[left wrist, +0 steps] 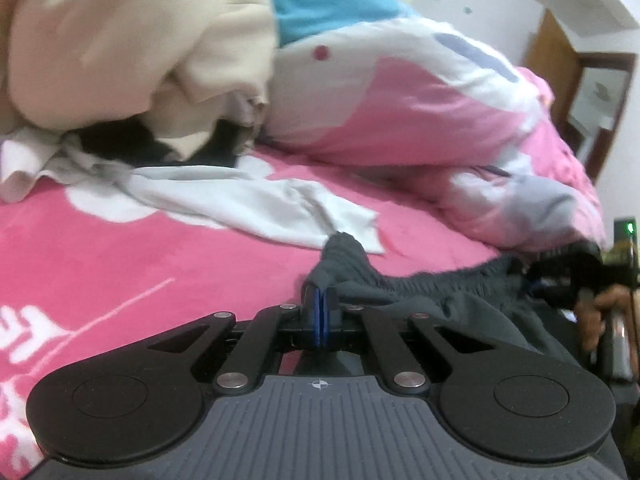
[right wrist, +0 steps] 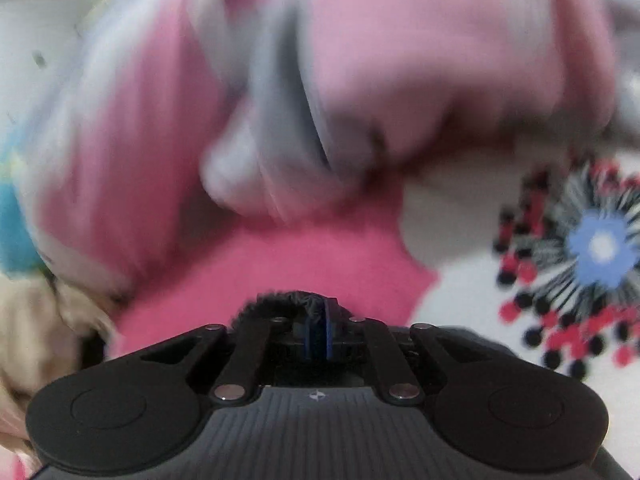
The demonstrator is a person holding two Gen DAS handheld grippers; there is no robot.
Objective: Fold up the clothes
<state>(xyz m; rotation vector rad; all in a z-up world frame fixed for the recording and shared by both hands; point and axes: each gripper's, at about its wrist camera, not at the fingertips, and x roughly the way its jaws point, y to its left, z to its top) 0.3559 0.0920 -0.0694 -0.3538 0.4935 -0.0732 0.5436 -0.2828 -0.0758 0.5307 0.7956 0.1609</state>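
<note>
- Left wrist view: a cream garment (left wrist: 132,40) and a white garment (left wrist: 256,204) lay heaped on your pink bedsheet (left wrist: 140,264), a quilt (left wrist: 420,92) bunched behind.
- Your left gripper (left wrist: 321,300) pinched the dark grey shorts (left wrist: 420,284) at the waistband, jaws pressed together.
- Your right gripper (right wrist: 318,316) was clamped on that same dark cloth (right wrist: 280,300); background blurred.

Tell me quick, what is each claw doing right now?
Left gripper: shut on the dark grey garment, pinching its gathered edge.
Right gripper: shut on the same dark garment, a bunch of it between the pads.
</note>
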